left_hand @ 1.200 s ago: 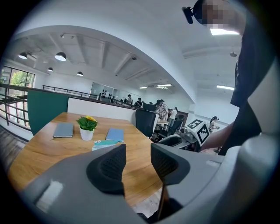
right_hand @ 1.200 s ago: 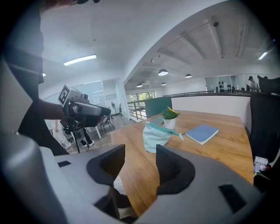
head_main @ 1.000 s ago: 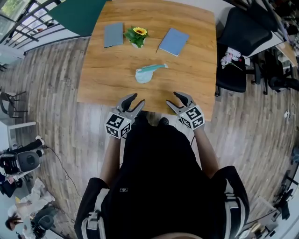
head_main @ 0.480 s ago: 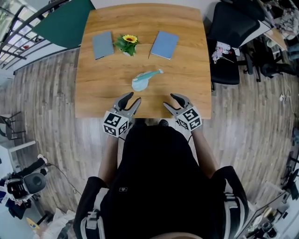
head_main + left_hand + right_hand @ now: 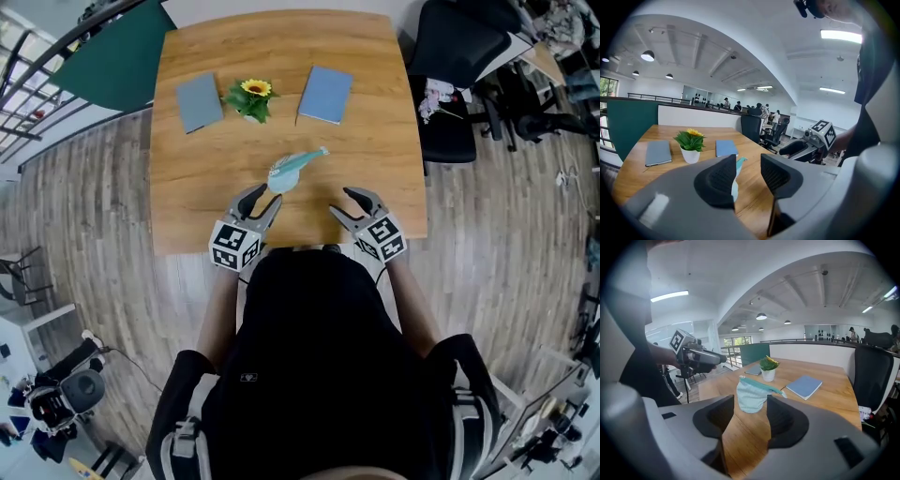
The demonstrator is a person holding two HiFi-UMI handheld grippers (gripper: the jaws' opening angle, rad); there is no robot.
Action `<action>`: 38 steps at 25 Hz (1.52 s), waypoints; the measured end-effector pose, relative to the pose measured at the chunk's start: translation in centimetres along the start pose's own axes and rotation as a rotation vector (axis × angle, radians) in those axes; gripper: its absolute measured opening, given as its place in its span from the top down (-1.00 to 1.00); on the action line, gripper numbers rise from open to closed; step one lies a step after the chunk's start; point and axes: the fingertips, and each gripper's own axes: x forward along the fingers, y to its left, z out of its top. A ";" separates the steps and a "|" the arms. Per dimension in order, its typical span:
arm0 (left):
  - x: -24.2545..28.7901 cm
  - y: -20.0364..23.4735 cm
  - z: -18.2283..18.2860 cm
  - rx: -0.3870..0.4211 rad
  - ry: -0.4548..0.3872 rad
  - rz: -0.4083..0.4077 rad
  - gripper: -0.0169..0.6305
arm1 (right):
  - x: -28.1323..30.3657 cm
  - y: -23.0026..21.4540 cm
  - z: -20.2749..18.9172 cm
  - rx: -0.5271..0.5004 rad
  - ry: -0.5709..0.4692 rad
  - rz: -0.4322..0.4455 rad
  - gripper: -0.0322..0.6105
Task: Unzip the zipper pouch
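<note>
Black clothing [image 5: 319, 356] on the person's torso hides the middle of the worktop's [image 5: 375, 159] near edge; just past it the left gripper [image 5: 263, 199] and right gripper [image 5: 342, 202] hover, fingers released and empty. Pale teal zipper pouch [image 5: 291, 170] lies on the worktop just beyond the left gripper, largely hidden behind one finger in the left gripper view; its pull is too small to make out; farther off stand a potted flower [image 5: 249, 97], a grey notebook [image 5: 199, 101] and a blue notebook [image 5: 325, 94].

Bare table [image 5: 187, 206] wood lies open between the right gripper [image 5: 340, 201] and the pouch [image 5: 289, 171], which sits just ahead of the left gripper [image 5: 265, 199]. A potted plant [image 5: 248, 98], a grey notebook [image 5: 199, 102] and a blue notebook [image 5: 325, 94] stand well behind it. An office chair [image 5: 459, 52] flanks the table's right side.
</note>
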 end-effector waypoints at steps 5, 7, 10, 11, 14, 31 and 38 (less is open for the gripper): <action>1.2 1.3 -0.8 0.003 0.034 -0.029 0.47 | 0.4 -0.2 0.2 0.016 0.028 -0.026 0.22; 1.6 1.7 -1.3 0.007 0.051 -0.040 0.46 | 0.5 -0.1 0.3 0.022 0.032 -0.031 0.22; 2.2 2.5 -1.9 0.018 0.060 -0.045 0.45 | 0.9 -0.1 0.5 0.028 0.048 -0.039 0.22; 2.4 2.9 -2.3 0.029 0.068 -0.043 0.45 | 1.2 -0.1 0.6 0.032 0.050 -0.043 0.22; 2.9 3.6 -3.6 0.075 0.098 -0.044 0.45 | 2.0 0.1 0.7 0.046 0.040 -0.050 0.22; 5.4 5.4 -7.7 0.094 0.211 -0.133 0.43 | 2.8 1.3 -0.5 0.129 0.053 -0.131 0.23; 6.7 5.6 -8.2 0.097 0.220 -0.171 0.43 | 2.2 1.7 -1.4 0.161 0.055 -0.175 0.23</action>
